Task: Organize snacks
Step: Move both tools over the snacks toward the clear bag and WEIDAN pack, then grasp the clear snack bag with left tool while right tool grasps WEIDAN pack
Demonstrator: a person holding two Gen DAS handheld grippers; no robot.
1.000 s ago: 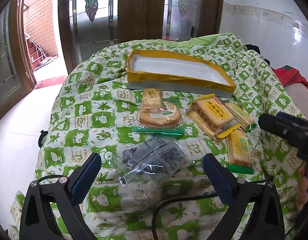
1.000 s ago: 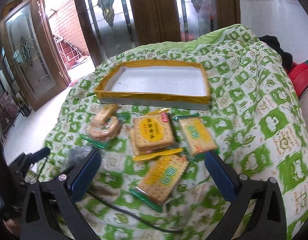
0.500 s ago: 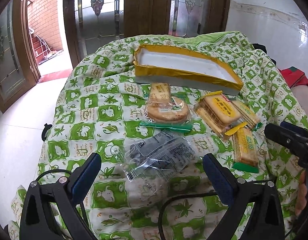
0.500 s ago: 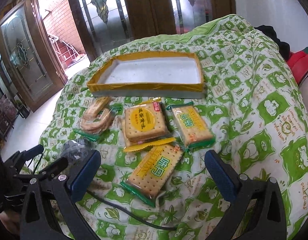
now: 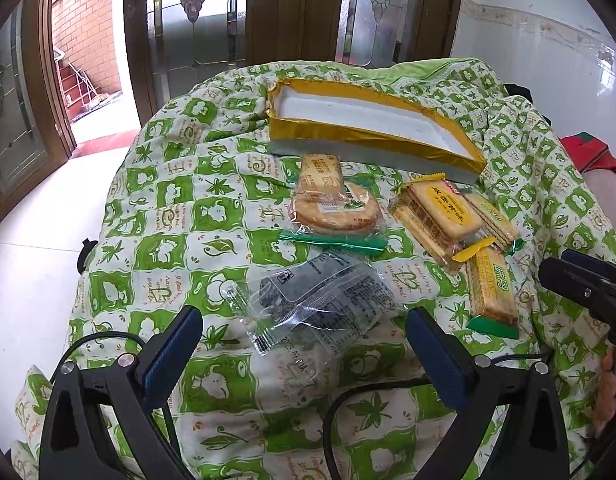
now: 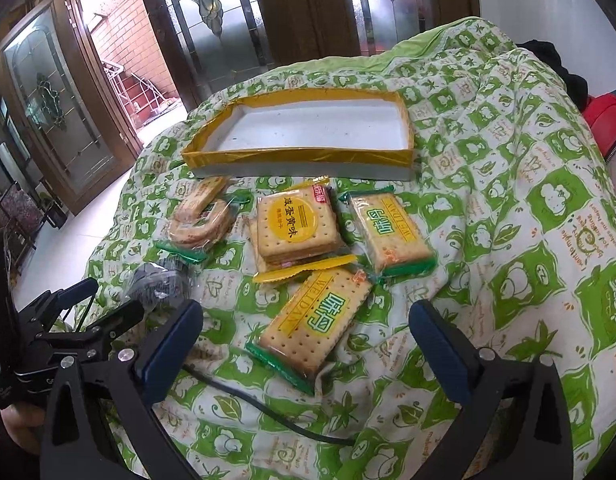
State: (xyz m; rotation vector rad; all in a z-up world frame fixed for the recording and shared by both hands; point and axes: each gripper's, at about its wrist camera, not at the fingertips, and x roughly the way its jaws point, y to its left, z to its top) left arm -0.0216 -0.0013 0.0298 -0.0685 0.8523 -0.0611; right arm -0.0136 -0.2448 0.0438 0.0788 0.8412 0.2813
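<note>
Several snack packs lie on a green-and-white quilt in front of an empty yellow-rimmed white tray (image 5: pixel 371 142) (image 6: pixel 304 158). My left gripper (image 5: pixel 304 344) is open, its jaws wide on either side of a clear pack of dark snacks (image 5: pixel 319 300). Beyond it lies a round cracker pack (image 5: pixel 331 204) and a yellow biscuit pack (image 5: pixel 439 212). My right gripper (image 6: pixel 308 340) is open just above a green-edged cracker pack (image 6: pixel 315 320). The yellow biscuit pack (image 6: pixel 294 226) and a second green-edged pack (image 6: pixel 387 232) lie behind it.
A black cable (image 6: pixel 268 412) runs over the quilt near the grippers. The quilt (image 6: pixel 507 240) drops away at the left edge to a white tiled floor (image 5: pixel 36 240). Wooden glass-paned doors (image 5: pixel 292 12) stand behind. Red fabric (image 5: pixel 591 152) lies at the right.
Both grippers have moved closer to the packs, so the packs sit larger between the jaws. Nothing has been picked up and the packs lie as before.
</note>
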